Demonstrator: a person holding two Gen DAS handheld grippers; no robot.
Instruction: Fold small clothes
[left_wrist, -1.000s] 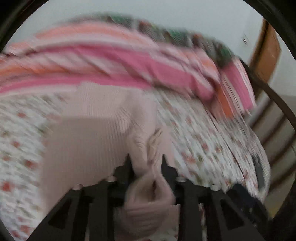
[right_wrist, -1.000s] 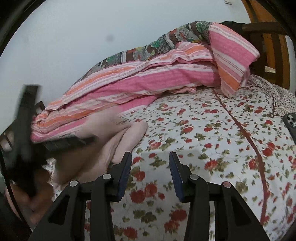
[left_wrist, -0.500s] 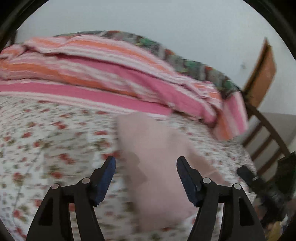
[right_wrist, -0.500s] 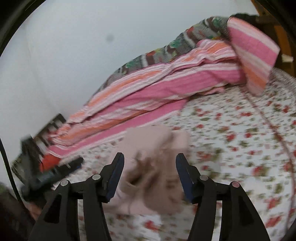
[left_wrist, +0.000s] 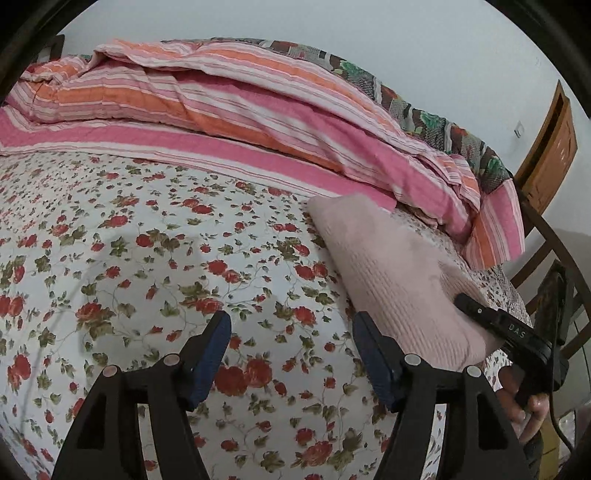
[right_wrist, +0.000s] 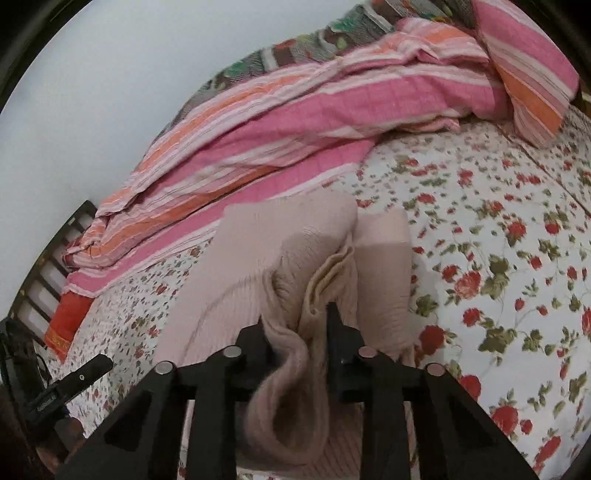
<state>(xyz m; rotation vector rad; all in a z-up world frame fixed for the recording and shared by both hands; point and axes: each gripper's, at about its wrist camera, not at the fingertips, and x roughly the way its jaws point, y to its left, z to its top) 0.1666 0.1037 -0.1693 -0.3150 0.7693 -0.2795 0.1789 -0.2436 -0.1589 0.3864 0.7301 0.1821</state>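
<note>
left hand-held gripper (left_wrist: 291, 354): released, jaws wide apart over bare bed, nothing between them. a second ago it was clenched on a bunch of the knit; half a second ago it was already open with the knit straight ahead.
bed (left_wrist: 155, 258): floral sheet, white with red roses; it fills the left wrist view ahead of the open jaws.
quilt (left_wrist: 221, 110): pink and orange stripes, heaped along the far side against the wall, unchanged across the frames.
knit (left_wrist: 391, 273): pale pink ribbed garment, lying on the bed to the right of the left gripper, just beside its right finger; its far end nears the quilt's edge. in the right wrist view the knit (right_wrist: 295, 273) lies in folds, one layer lapped over another, with a bunched fold rising into the jaws.
right hand-held gripper (right_wrist: 297, 325): grasping the knit, fingers closed on a gathered fold at its near end. a second ago it stood open over the bare sheet beside the garment; half a second ago open with the knit between its fingers.
right gripper seen from the left (left_wrist: 513, 332): black body at the knit's near right end, a hand (left_wrist: 524, 402) under it.
chair (left_wrist: 546, 236): dark wood, past the bed's right edge.
door (left_wrist: 550, 147): brown, far right.
</note>
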